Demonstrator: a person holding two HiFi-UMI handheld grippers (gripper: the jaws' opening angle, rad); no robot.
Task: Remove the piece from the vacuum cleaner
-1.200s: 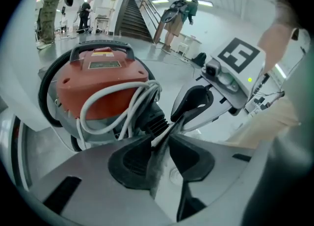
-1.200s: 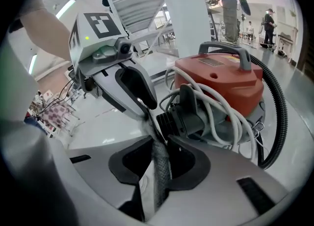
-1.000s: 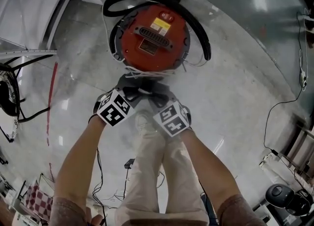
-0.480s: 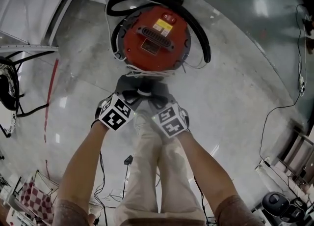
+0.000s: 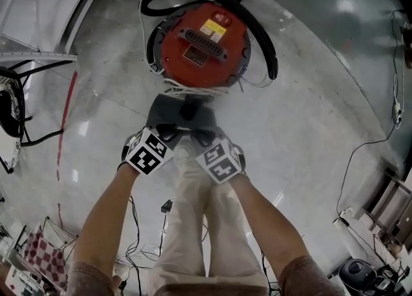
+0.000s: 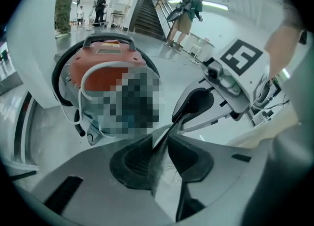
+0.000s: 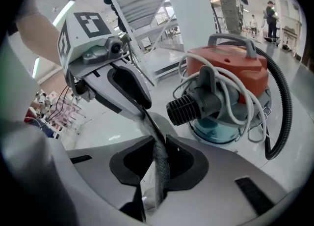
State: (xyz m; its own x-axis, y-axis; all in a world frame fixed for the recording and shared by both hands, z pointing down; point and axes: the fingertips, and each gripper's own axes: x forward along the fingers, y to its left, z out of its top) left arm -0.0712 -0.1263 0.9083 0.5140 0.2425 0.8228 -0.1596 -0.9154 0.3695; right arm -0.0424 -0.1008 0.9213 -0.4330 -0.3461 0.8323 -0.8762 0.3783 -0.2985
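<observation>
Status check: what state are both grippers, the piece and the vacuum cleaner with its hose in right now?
left gripper: shut on grey piece.
right gripper: shut on grey piece, jaws just closed further.
grey piece: held up by both grippers, apparently clear of the vacuum cleaner.
vacuum cleaner: upright on the floor.
black hose: looped round the vacuum cleaner.

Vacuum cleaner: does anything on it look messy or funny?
Yes. The white cord hangs in loose, tangled loops round the side of the vacuum cleaner instead of being wound up neatly.
</observation>
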